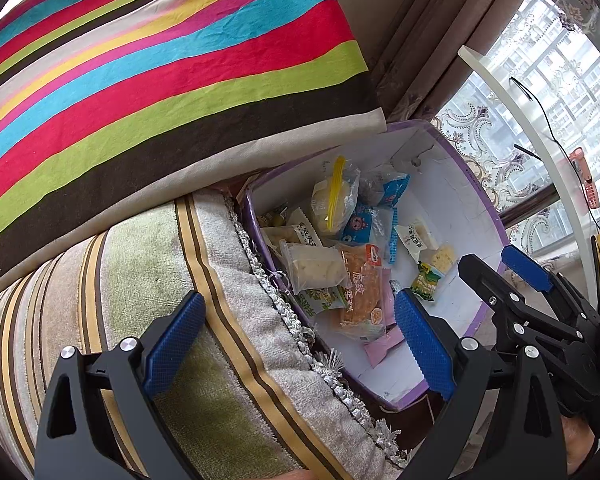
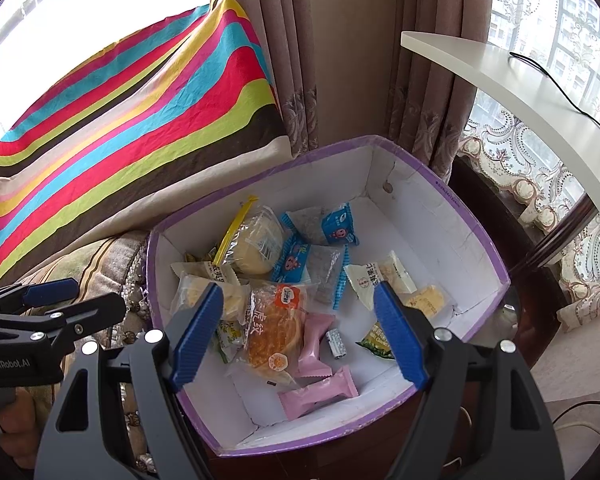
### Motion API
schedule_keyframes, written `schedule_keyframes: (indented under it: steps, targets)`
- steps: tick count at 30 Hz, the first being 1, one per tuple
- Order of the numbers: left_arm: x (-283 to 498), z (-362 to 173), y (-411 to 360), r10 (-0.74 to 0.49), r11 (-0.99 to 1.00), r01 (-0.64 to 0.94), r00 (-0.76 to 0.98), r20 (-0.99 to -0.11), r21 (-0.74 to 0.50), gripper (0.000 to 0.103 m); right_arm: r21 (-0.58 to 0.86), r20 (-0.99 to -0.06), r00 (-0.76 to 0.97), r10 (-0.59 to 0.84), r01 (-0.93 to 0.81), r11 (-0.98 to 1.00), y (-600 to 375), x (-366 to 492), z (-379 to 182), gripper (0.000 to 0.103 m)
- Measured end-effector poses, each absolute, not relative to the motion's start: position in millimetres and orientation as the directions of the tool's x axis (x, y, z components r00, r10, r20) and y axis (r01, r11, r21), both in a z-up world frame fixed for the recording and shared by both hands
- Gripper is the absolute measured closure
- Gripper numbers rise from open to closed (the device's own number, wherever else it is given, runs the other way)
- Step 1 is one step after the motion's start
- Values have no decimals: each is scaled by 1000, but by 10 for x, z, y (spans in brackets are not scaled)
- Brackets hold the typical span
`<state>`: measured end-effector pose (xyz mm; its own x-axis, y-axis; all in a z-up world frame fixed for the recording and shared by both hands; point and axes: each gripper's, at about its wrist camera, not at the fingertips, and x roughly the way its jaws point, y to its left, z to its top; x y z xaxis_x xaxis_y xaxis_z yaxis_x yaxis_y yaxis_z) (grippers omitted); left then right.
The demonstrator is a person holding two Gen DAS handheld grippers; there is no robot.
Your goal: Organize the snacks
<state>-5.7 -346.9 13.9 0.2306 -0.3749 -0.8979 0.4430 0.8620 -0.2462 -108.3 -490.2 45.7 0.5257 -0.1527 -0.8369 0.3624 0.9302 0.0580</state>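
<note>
A purple-rimmed cardboard box (image 2: 428, 216) with a white inside holds several snack packets. Among them are an orange bread packet (image 2: 276, 328), two pink packets (image 2: 320, 394), blue packets (image 2: 338, 226), a yellow-zip bag with a cake (image 2: 256, 244) and a green packet (image 2: 376, 340). My right gripper (image 2: 300, 336) hangs open above the box, nothing between its blue pads. My left gripper (image 1: 300, 344) is open too, straddling the sofa arm and the near rim of the box (image 1: 440, 200). The orange packet (image 1: 360, 292) lies just beyond it. Each gripper shows in the other's view: right gripper (image 1: 504, 276), left gripper (image 2: 72, 300).
A striped cushion (image 1: 160, 80) leans over the sofa arm (image 1: 204, 320), whose fringe runs along the box's left side. Brown curtains (image 2: 340, 60) hang behind. A white curved shelf (image 2: 500, 76) with a black cable juts out at the right, before a lace-curtained window.
</note>
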Motion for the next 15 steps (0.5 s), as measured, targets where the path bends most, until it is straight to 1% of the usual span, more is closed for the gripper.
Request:
schedule_keyframes:
  steps: [5,8,12,14,15]
  targets:
    - [-38,126,-3481,-391,853,455,232,-891,-256,11,51,-840,519,-159,368,928,-4891,-1084,449,26]
    - [3,227,-3383,-453,833,446,211,-866,-327,11,43,-837,523,-162,357,933,-4826,-1065,532,25]
    - [48,507,-2887,-456,863,375,284,-843,-340,11,45,-820,558,-125,281,959,-4502,-956,719,24]
    - [30,588,-2497,-424,894,307,341,-839,-327,11,52,-809,581,-84,214,975,-4183,-856,808,21]
    - [11,605,-2272,-399,911,262,368,-840,-318,11,52,-809,581,-84,214,975,-4183,-856,808,20]
